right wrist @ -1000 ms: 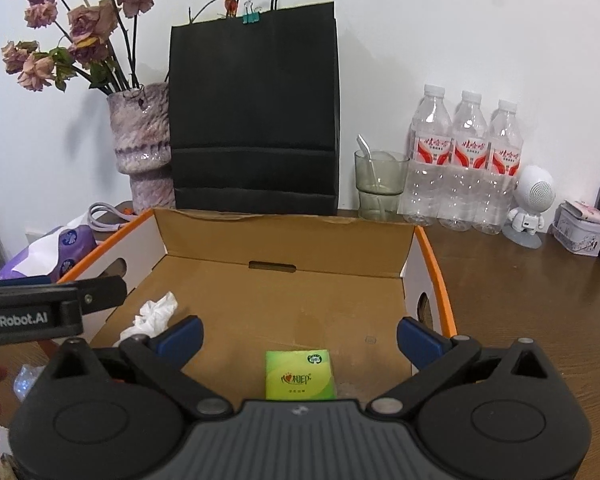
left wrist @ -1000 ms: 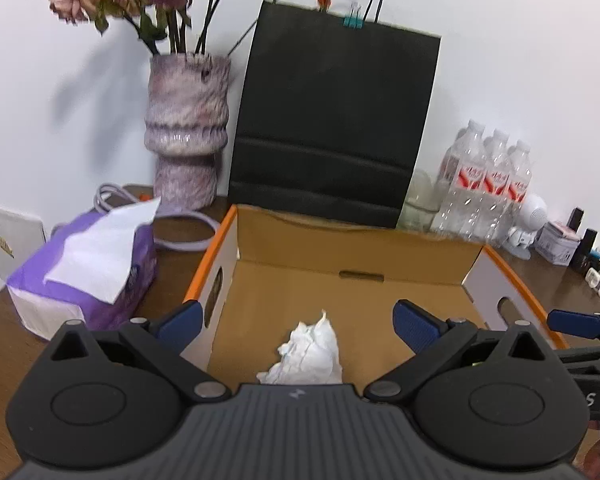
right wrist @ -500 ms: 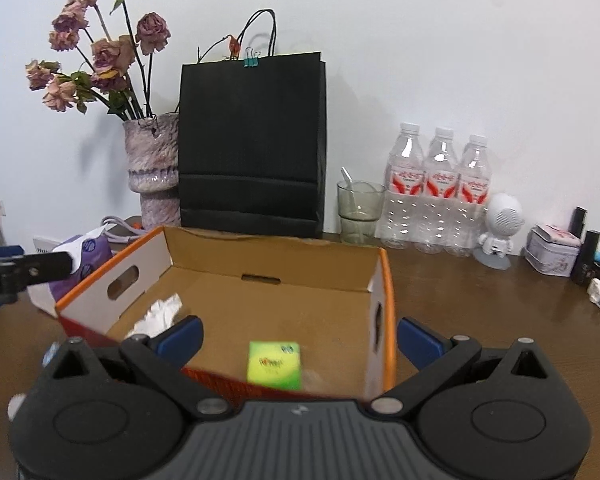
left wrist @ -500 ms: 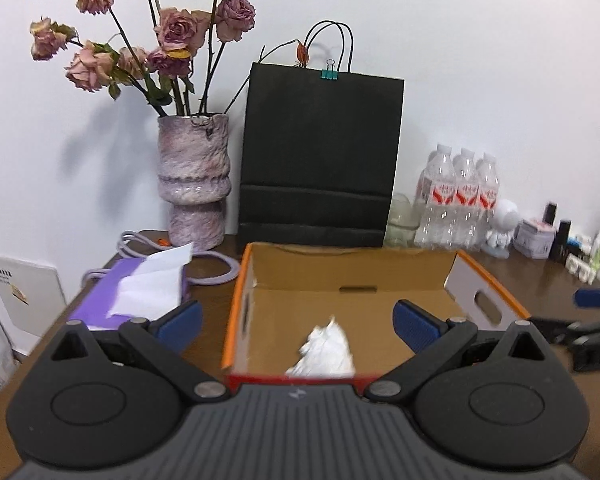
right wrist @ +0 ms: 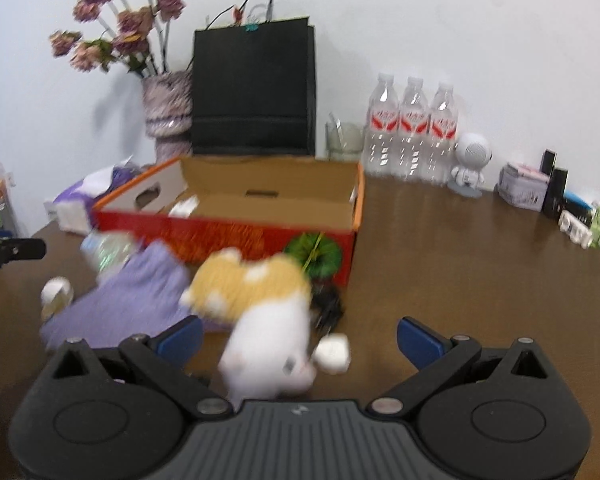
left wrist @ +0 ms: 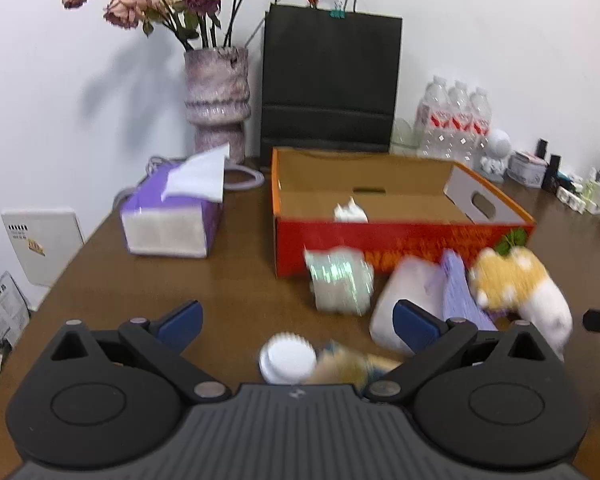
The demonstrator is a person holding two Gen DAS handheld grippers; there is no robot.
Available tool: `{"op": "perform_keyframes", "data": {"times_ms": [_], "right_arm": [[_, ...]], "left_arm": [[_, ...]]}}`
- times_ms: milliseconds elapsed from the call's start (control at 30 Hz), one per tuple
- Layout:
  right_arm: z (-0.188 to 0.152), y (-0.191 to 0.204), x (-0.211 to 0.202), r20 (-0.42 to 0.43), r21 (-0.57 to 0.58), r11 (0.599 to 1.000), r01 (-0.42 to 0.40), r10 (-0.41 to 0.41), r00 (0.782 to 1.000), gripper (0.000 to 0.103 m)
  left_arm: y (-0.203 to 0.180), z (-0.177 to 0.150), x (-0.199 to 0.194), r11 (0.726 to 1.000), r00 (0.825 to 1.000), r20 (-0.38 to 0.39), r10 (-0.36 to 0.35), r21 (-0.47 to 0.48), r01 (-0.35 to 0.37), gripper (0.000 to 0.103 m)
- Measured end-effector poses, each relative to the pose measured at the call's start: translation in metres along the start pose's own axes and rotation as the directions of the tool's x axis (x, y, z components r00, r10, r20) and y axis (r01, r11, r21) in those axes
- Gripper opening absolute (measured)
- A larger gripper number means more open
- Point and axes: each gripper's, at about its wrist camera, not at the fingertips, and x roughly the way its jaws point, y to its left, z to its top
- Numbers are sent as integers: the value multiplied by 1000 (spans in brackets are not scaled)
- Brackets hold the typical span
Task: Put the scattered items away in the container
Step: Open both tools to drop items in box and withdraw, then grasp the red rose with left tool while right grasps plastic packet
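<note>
Both tools hang spread and empty above the table (left wrist: pixel 236 280), between picks. The cardboard box (right wrist: pixel 260 236) sits mid-frame; a plush toy (right wrist: pixel 268 320) lies before the right tool (right wrist: pixel 298 334), a white-capped bottle (left wrist: pixel 288 358) before the left tool (left wrist: pixel 296 318). Next, I judge: descend, pinch.

Both grippers have pulled back from over the box (left wrist: pixel 404 240) to its near side. Left gripper (left wrist: pixel 296 318) and right gripper (right wrist: pixel 298 334) remain spread, empty. Newly in view before the box: plush toy (right wrist: pixel 260 320), purple cloth (right wrist: pixel 128 300), shiny packet (left wrist: pixel 340 284), white round item (left wrist: pixel 288 358). Now-frames motion-blurred.
</note>
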Motion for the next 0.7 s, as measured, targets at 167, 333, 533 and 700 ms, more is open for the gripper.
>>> {"op": "perform_keyframes", "data": {"times_ms": [167,333,533,700], "right_arm": [[-30,20,-9,-38,-17,1000,-7,7,999,103],[-46,25,-8,-57,8,1000,7,-6,998,103],[-51,26,-5,-47,1,1000,13,-13,999,96],[-49,22,2,-46,6,1000,10,-10,999,80]], "left_arm": [[-6,-29,-11,998,997,-47,-56,-31,54,103],[-27,-51,-22,990,987,-75,-142,-26,141,103],[-61,-60,-16,978,973,-98,-210,-13,209,103],[-86,-65,-8,980,977,-92,-193,33,196,103]]}}
